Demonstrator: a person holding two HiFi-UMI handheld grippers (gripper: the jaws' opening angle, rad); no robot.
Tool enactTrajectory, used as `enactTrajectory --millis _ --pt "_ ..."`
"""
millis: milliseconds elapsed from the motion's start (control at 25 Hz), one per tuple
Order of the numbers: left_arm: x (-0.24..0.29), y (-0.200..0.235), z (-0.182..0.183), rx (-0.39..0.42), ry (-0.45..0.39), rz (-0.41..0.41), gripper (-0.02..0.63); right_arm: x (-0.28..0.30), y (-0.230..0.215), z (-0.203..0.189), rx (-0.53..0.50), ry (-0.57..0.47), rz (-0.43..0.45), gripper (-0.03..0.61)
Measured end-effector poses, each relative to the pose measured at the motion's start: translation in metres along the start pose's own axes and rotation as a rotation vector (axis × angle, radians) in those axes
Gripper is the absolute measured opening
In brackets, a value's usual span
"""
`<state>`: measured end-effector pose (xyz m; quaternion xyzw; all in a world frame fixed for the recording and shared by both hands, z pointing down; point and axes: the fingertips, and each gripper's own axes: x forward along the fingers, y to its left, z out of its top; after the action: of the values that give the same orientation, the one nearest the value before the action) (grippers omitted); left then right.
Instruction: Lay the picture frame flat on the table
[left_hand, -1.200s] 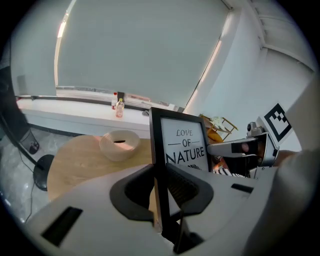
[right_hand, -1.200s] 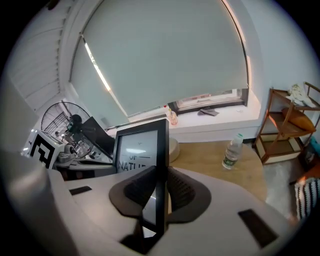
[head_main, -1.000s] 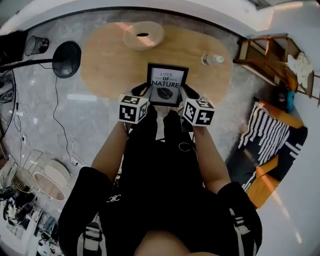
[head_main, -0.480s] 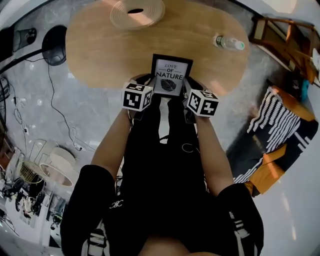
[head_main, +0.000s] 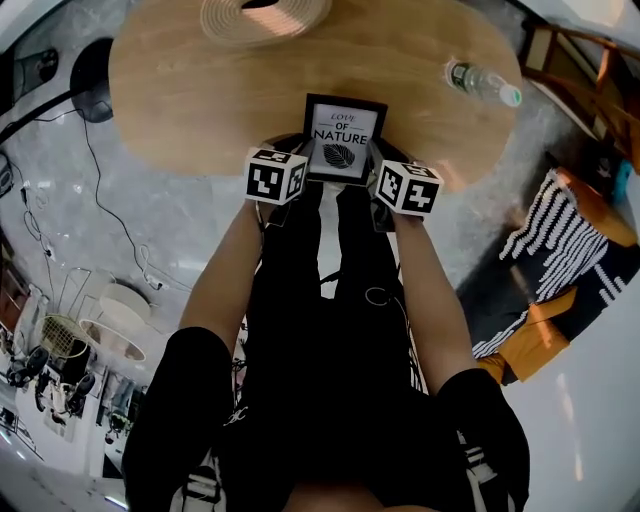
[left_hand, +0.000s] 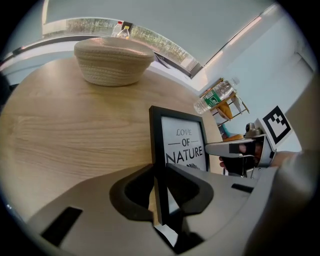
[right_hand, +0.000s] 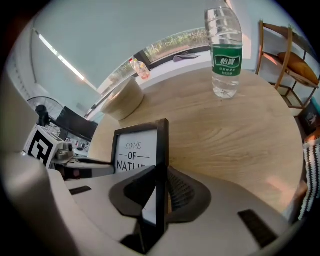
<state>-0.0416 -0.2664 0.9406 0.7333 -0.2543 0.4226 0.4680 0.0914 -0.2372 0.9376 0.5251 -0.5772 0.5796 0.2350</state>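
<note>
Left gripper (left_hand: 160, 192): jaws narrow, clamped on the picture frame's (head_main: 343, 140) left edge.
Right gripper (right_hand: 159, 197): same deal, pinching its right edge.
Picture frame: held up, not flat, over the table's (head_main: 200, 90) near edge.

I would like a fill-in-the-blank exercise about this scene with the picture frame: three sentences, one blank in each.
1. The left claw and the right claw both clamp the picture frame; its print reads LOVE OF ___.
2. The water bottle has a ___ label.
3. The woven basket stands on a table made of ___.
Missing words: NATURE; green; wood.
</note>
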Motion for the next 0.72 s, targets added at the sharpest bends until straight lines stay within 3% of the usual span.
enactTrajectory --millis 240,480,720 --pt "0.019 0.014 -0.002 -0.022 0.000 0.013 0.092 0.025 -0.010 0.001 -0.009 0.031 -0.016 0.087" --pt "0.035 0.019 -0.011 -0.081 0.019 0.016 0.101 0.036 -0.018 0.001 -0.070 0.096 -0.112 0.089" --pt "0.000 0.017 0.003 -0.014 -0.062 0.116 0.143 0.006 -0.006 0.024 -0.146 -0.006 -0.146 0.100"
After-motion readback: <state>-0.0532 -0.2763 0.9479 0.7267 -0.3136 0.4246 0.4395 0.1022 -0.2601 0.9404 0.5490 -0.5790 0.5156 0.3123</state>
